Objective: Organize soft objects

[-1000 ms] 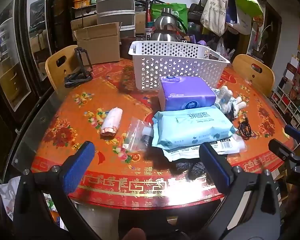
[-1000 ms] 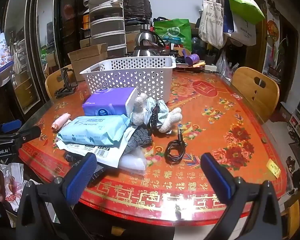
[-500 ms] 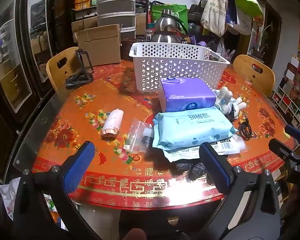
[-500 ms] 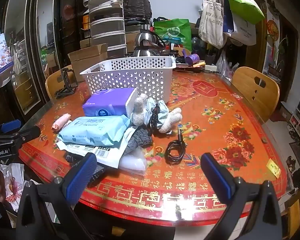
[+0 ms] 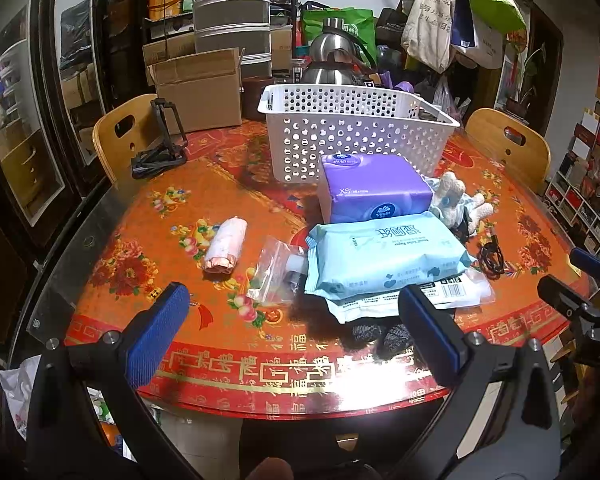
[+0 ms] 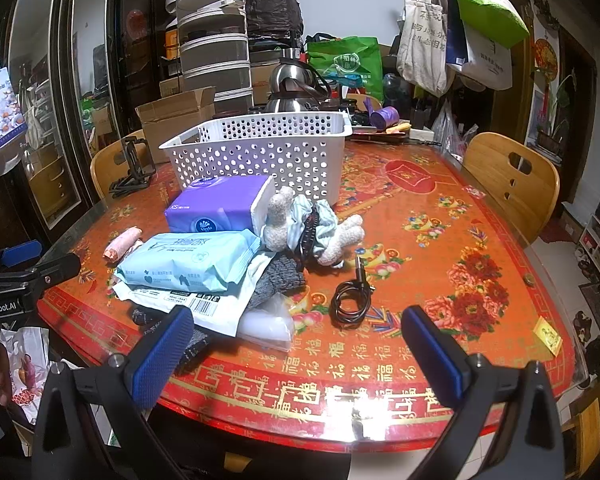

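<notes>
Both our grippers, the left gripper and the right gripper, hang spread wide and empty at the table's six o'clock edge, touching nothing. Next to nothing has changed over the last second; the views have barely drifted, so we judge the sorting not yet begun. From the left wrist, the white basket stands at twelve o'clock, the purple tissue pack and blue wipes pack just before it, the pink roll at eleven.
</notes>
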`<state>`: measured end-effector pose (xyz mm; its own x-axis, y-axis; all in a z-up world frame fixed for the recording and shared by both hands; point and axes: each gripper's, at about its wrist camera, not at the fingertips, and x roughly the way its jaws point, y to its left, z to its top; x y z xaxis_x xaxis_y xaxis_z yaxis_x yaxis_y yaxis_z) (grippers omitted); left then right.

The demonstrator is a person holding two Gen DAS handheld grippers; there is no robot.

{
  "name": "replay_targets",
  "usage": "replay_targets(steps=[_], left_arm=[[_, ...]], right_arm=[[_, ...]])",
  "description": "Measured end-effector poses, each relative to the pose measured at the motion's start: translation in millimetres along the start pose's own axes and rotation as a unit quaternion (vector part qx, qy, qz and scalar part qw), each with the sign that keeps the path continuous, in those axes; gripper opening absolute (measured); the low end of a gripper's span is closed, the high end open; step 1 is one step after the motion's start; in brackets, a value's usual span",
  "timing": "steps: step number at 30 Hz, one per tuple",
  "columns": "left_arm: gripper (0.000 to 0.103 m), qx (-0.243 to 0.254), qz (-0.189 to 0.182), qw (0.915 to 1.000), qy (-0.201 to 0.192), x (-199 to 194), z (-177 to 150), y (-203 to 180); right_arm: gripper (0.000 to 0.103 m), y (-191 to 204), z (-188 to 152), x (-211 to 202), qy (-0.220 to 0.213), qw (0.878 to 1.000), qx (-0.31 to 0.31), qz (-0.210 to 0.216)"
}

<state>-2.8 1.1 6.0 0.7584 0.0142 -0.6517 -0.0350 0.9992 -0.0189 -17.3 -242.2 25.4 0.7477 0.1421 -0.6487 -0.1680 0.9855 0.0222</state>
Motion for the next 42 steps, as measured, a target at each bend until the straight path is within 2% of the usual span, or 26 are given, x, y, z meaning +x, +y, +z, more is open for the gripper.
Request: replay_targets(steps=[42], left_arm=[[0.103, 0.000, 0.001, 1.0000, 0.000, -0.8, 0.0, -2.0]], right_arm=[[0.103, 1.6, -0.6, 2.7, 0.003, 1.000, 0.001, 0.001]])
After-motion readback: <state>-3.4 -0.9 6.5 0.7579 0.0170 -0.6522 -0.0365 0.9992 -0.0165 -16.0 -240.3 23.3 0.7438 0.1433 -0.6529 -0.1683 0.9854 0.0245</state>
